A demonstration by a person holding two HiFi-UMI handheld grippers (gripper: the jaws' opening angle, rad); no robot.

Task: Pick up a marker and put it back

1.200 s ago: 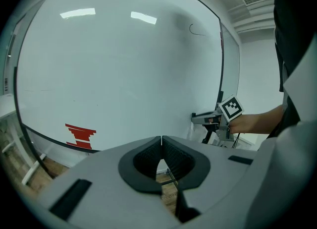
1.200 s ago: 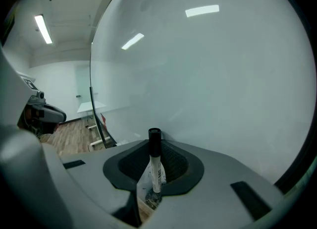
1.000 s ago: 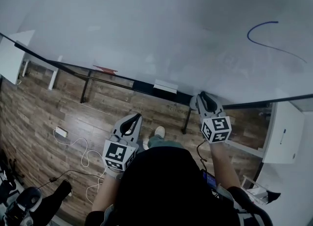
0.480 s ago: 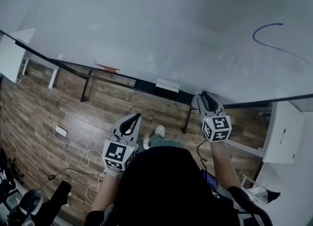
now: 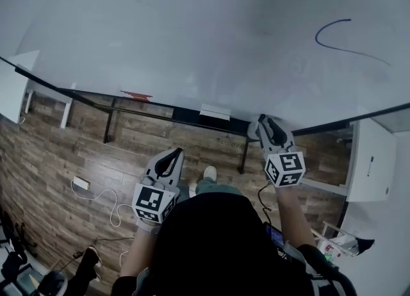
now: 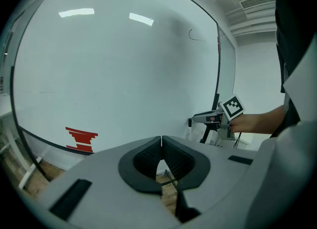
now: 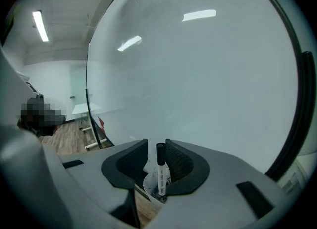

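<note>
At eight o'clock in the head view, the left gripper (image 5: 172, 156) hangs low over the wooden floor (image 5: 57, 147), well apart from the whiteboard (image 5: 192, 32). Its own view shows the fingers (image 6: 144, 156) pressed together tip to tip with nothing between them. It looks parked out of the way, since the job needs only one tool.

At one o'clock from that gripper, a white block (image 5: 214, 111), probably an eraser, lies on the ledge under the board.

At four o'clock from the block, the right gripper (image 7: 155, 146) points at the board's lower edge. Its fingers stand partly open, and the marker (image 7: 161, 171) rises upright between them, black cap on top, with its lower end sunk in a small white cup (image 7: 150, 189). A gap shows on the marker's left. On the right the pad is just beside it, and I cannot tell whether it touches. So the fingers straddle the marker without clamping it.

The cup looks like the marker's home. It holds the pen upright so the fingers can close across the barrel from either side. By my reading the marker sits in its place, with the gripper lined up either to take it or to let it go.

At two o'clock in the head view, a blue line (image 5: 333, 35) curves on the board.
</note>
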